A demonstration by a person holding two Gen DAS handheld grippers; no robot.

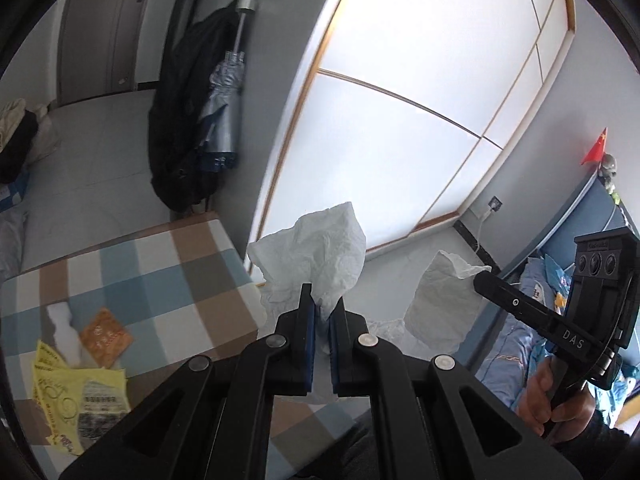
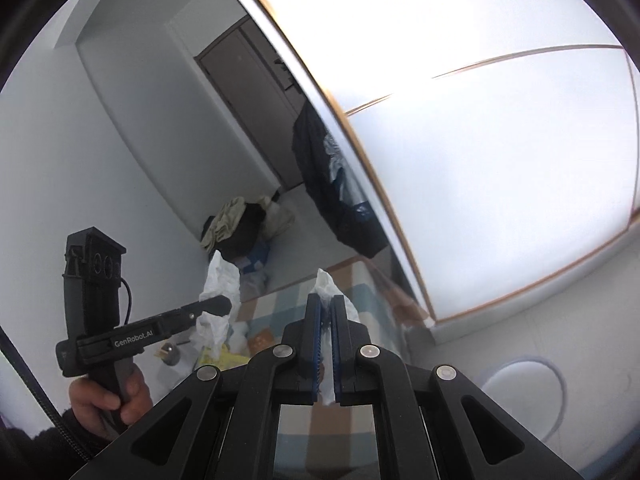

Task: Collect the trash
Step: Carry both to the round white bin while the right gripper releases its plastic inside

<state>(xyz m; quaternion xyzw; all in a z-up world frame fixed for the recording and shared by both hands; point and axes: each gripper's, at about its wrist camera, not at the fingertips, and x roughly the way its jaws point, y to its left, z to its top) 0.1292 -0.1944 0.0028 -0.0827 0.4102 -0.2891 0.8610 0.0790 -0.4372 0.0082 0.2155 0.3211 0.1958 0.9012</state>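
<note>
My left gripper (image 1: 323, 300) is shut on a crumpled white tissue (image 1: 316, 248) and holds it up above the checked tabletop (image 1: 160, 276). My right gripper (image 2: 325, 300) is shut on a second white tissue (image 2: 326, 282); it also shows in the left wrist view (image 1: 478, 280) at the right with its tissue (image 1: 440, 304) hanging down. The left gripper (image 2: 220, 306) with its tissue (image 2: 218, 280) shows in the right wrist view at the left. Yellow wrappers (image 1: 80, 396), an orange packet (image 1: 105, 336) and a white scrap (image 1: 62, 324) lie on the table at the lower left.
A black bag (image 1: 184, 120) and a silver umbrella (image 1: 224, 108) hang against the wall beside a white wardrobe (image 1: 400, 100). A bed with blue bedding (image 1: 520, 352) is at the right. Clothes (image 2: 240, 224) are piled on the floor by the door.
</note>
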